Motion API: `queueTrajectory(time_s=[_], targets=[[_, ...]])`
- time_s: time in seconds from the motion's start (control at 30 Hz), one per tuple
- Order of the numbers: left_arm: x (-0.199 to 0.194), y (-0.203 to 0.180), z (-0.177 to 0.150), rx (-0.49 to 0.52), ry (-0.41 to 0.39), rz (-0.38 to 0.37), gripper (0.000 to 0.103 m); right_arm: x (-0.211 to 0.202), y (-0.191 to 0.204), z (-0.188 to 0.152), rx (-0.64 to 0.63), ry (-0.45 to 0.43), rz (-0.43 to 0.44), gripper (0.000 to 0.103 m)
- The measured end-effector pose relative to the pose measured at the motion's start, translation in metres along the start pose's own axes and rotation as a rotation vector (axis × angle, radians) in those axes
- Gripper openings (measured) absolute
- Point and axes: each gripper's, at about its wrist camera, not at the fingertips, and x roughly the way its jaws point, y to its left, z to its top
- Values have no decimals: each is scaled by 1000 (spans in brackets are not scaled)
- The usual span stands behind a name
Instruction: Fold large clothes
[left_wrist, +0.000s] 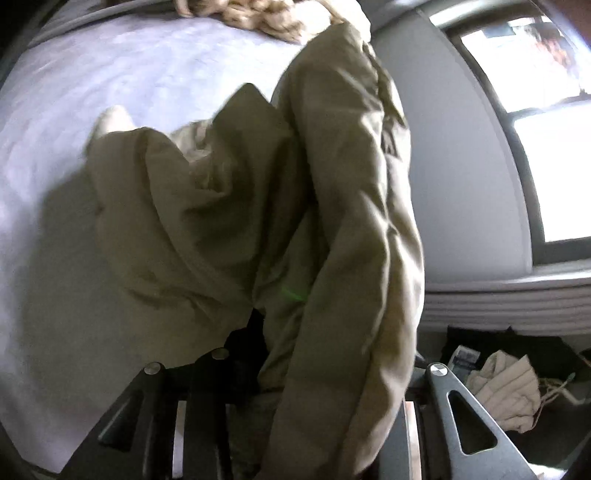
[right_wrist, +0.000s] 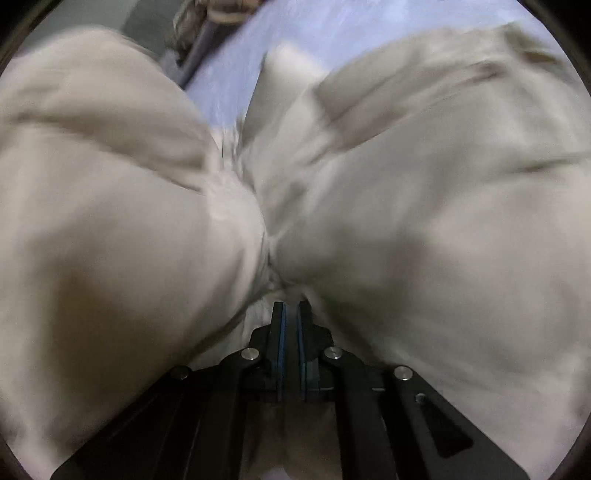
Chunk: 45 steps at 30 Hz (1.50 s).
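**Khaki jacket lifted over the bed**

Khaki cloth fills both our views. Our right gripper (right_wrist: 291, 306) has its jaws closed on a bunch of the jacket (left_wrist: 332, 192). The jacket hangs above the pale bed (left_wrist: 110, 92) and hides our left gripper's (left_wrist: 295, 373) fingertips, so we cannot tell its jaws.

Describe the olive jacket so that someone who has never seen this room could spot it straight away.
Start at the wide pale lilac bed beside the window. The olive jacket hangs up off its near edge, one long sleeve running down to the left gripper. It is plain, smooth khaki-green, unlike the mottled tan fluffy heap at the bed's far end.
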Motion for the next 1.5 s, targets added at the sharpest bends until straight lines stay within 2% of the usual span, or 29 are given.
queueTrajectory(time_s=[0.07, 0.13, 0.23, 0.33, 0.43, 0.47, 0.5, 0.53, 0.6, 0.67, 0.73, 0.8, 0.83, 0.9, 0.93, 0.97, 1.03, 1.13, 1.23, 1.33, 1.5], targets=[[22, -15, 7, 26, 42, -48, 64, -32, -23, -7, 31, -51, -1, 8], [52, -29, 13, 48, 84, -116, 74, -54, -43, -16, 81, -94, 8, 8], [95, -49, 21, 166, 137, -206, 76, -79, -74, -33, 162, -151, 6, 8], [127, -53, 31, 220, 154, -177, 76, -92, -91, -47, 217, -177, -1, 8], [143, -56, 38, 212, 159, -163, 76, -112, -95, -61, 221, -200, -38, 9], [144, -60, 37, 211, 158, -159, 76, -121, -92, -68, 203, -213, -51, 12], [143, -55, 41, 212, 156, -155, 76, -130, -89, -74, 188, -226, -50, 26], [138, -50, 42, 215, 153, -148, 76, -135, -83, -81, 178, -241, -40, 52], [140, -70, 46, 226, 138, -126, 76, -159, -80, -89, 161, -283, 2, 75], [138, -67, 41, 244, 121, -106, 76, -166, -67, -100, 139, -302, 58, 75], [126, -60, 18, 267, 102, -78, 76, -171, -58, -102, 121, -295, 127, 77], [115, -62, 14, 304, 68, -44, 76, -162, -47, -93, 101, -284, 162, 77], [107, -61, 12, 321, 39, -30, 76, -155, -43, -92, 98, -284, 154, 77], [71, -43, 21, 349, -62, 10, 76, -142, -42, -84, 120, -278, 44, 74], [56, -38, 22, 355, -126, 50, 76, -135, -43, -80, 135, -286, -37, 39], [43, -31, 25, 351, -186, 98, 76, -131, -44, -75, 134, -305, -122, 16], [25, -6, 32, 329, -272, 180, 76, -127, -41, -70, 114, -317, -221, 14], [27, 36, 48, 273, -310, 303, 76, -120, -32, -65, 39, -329, -283, 14], [46, 54, 59, 215, -294, 298, 76, -126, -23, -80, -38, -327, -361, 14], [77, 32, 59, 264, -299, 334, 76, -133, -30, -89, -45, -337, -421, 14], [117, -10, 62, 332, -285, 354, 76, -142, -75, -84, 31, -343, -509, 14]])
